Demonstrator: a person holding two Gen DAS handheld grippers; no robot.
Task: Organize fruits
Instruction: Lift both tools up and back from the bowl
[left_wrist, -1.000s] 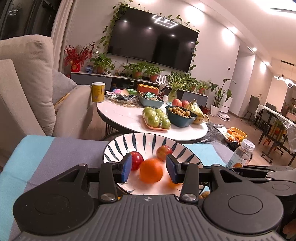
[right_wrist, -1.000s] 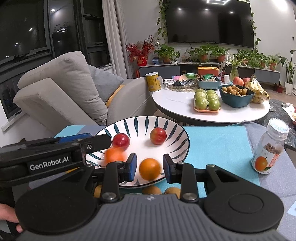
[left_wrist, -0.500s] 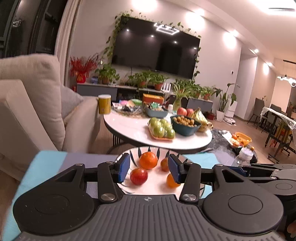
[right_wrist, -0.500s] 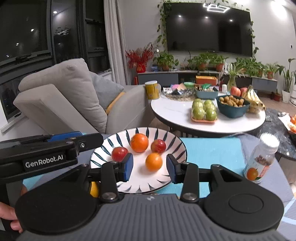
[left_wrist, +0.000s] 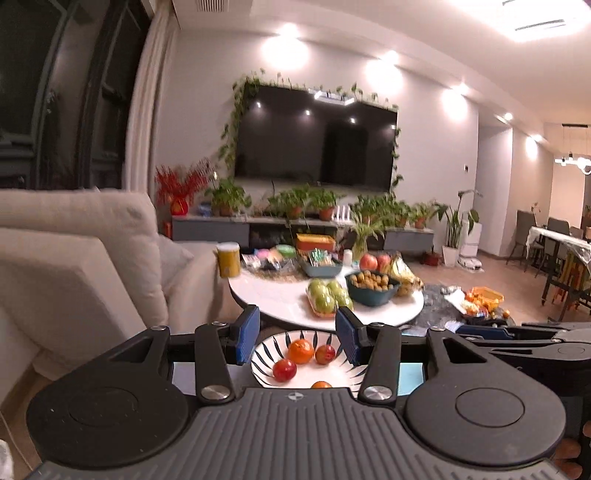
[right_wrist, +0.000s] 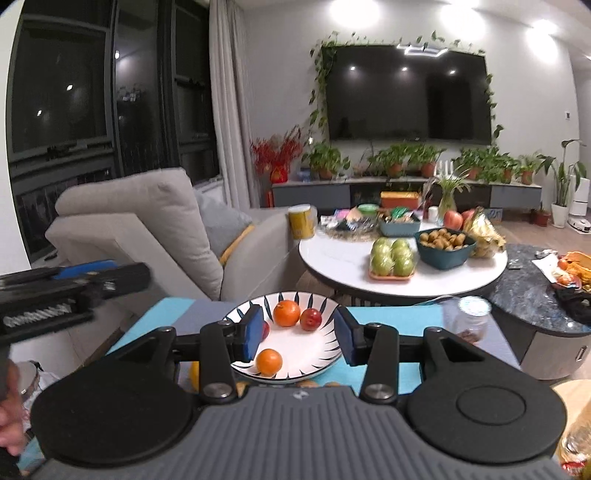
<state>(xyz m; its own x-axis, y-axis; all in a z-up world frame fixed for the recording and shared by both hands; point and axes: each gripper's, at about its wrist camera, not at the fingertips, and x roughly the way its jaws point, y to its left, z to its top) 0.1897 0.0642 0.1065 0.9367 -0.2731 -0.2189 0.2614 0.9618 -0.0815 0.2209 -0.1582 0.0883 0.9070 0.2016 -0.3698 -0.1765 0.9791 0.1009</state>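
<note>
room: sofa (right_wrist: 147, 229), TV (right_wrist: 406, 92), round tabletop (right_wrist: 343, 262) well behind | blue mat (right_wrist: 391, 317): striped plate (right_wrist: 314, 354) near its far edge now holds two oranges (right_wrist: 286, 313), two red fruits (right_wrist: 311, 319) | left hand-held gripper (left_wrist: 295, 339), right hand-held gripper (right_wrist: 297, 338): both backed up and off the plate, jaws apart, empty | plating looks done

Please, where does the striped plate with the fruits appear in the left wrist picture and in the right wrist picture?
Left wrist: the striped plate sits bottom centre, between the left gripper pads, its near rim hidden.
Right wrist: the plate lies low centre, between the right gripper pads, almost whole.
Shared landmark: the tray of green apples on the white round table beyond.
</note>
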